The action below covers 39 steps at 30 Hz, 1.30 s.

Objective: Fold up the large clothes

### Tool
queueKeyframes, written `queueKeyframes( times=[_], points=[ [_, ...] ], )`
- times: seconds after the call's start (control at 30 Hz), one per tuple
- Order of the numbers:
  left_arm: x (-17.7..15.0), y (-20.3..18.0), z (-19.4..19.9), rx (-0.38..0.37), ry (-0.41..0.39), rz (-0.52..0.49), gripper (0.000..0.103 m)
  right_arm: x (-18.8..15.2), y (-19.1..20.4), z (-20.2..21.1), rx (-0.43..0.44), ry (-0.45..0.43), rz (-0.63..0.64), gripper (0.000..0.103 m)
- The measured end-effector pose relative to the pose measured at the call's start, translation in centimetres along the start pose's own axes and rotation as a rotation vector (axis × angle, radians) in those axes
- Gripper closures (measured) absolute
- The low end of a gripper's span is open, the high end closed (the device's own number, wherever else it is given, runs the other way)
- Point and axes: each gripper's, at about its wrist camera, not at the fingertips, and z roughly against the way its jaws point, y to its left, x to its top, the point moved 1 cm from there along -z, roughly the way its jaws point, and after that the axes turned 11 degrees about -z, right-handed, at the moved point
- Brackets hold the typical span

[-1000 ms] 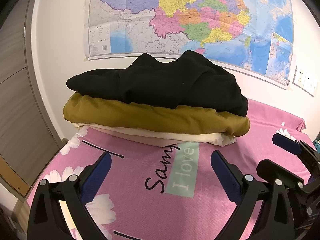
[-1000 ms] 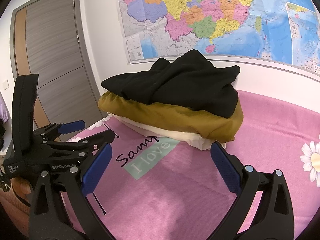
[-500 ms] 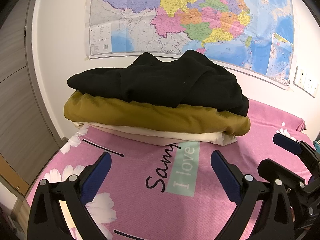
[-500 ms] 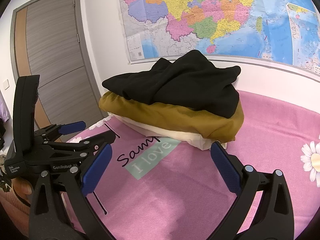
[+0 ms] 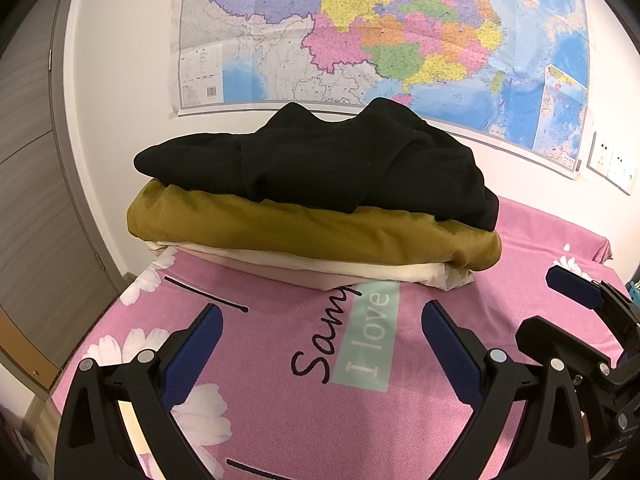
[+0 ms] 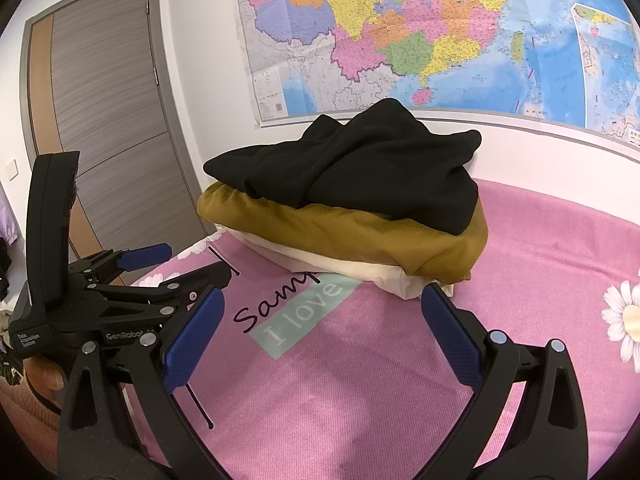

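Stack of folded clothes on a pink bedspread [image 5: 280,420], both tongs empty.
A black garment [image 5: 320,164] lies on an ochre one [image 5: 304,232], over a cream one [image 5: 320,270], near the wall map [image 5: 380,28]. Left tongs [image 5: 318,354] and right tongs [image 6: 320,336] hover before the stack, spread wide.

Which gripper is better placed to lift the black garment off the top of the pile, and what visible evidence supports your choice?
Marginally the left gripper: the black garment sits centred ahead of it, while from the right gripper the pile lies slightly left. Both are open and empty above the pink sheet.
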Motion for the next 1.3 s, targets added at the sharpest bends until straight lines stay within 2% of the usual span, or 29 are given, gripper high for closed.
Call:
queueKeyframes(
  times=[1.3],
  points=[
    [-0.06, 0.05, -0.19, 0.001, 0.006, 0.003, 0.007, -0.08, -0.06, -0.12, 0.000, 0.006, -0.014, 0.006]
  ],
)
